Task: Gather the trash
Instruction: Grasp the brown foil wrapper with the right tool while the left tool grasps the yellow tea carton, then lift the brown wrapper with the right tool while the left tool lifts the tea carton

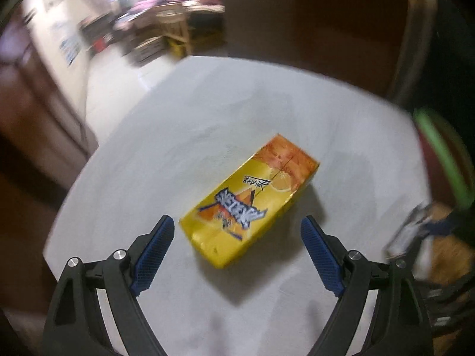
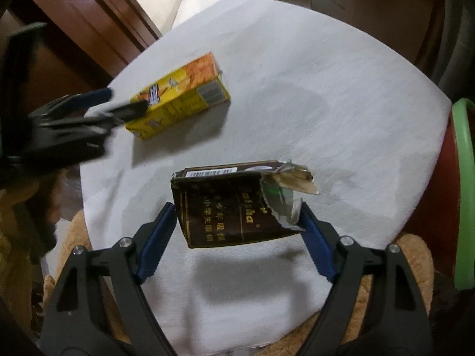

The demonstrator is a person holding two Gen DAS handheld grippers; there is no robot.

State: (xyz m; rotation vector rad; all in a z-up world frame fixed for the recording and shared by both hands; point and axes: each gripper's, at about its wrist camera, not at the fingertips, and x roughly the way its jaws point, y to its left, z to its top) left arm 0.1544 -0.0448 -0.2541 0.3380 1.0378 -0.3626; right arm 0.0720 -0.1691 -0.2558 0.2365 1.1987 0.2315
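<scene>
A yellow and orange drink carton lies flat on the white round table. My left gripper is open, its blue pads on either side of the carton's near end, a little apart from it. The carton and the left gripper also show in the right wrist view. My right gripper is shut on a torn dark brown carton and holds it above the table; its shadow falls below.
A red bin with a green rim stands at the table's right edge and shows in the left wrist view. A brown wooden door is at the far left. A tan furry cushion lies below the table's near edge.
</scene>
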